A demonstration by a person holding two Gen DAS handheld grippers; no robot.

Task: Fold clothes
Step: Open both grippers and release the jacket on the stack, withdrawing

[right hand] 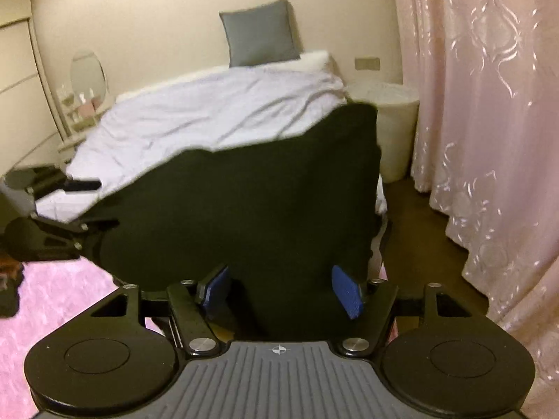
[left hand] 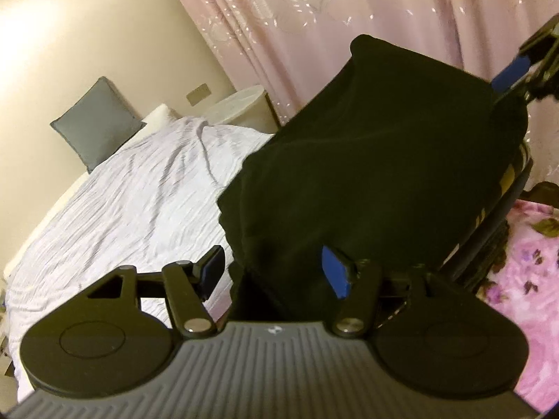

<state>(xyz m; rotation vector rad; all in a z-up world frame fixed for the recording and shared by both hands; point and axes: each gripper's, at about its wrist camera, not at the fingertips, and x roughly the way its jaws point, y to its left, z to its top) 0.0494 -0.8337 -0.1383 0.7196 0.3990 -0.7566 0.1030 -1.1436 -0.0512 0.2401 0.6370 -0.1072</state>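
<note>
Black garment hangs stretched sideways between left tool and right tool.

black garment blocking ahead; open white bed behind, curtain rightward

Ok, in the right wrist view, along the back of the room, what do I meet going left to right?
Oval mirror on the dresser → grey cushion at the head of the bed → wall socket plate → white bin → pink curtain.
</note>
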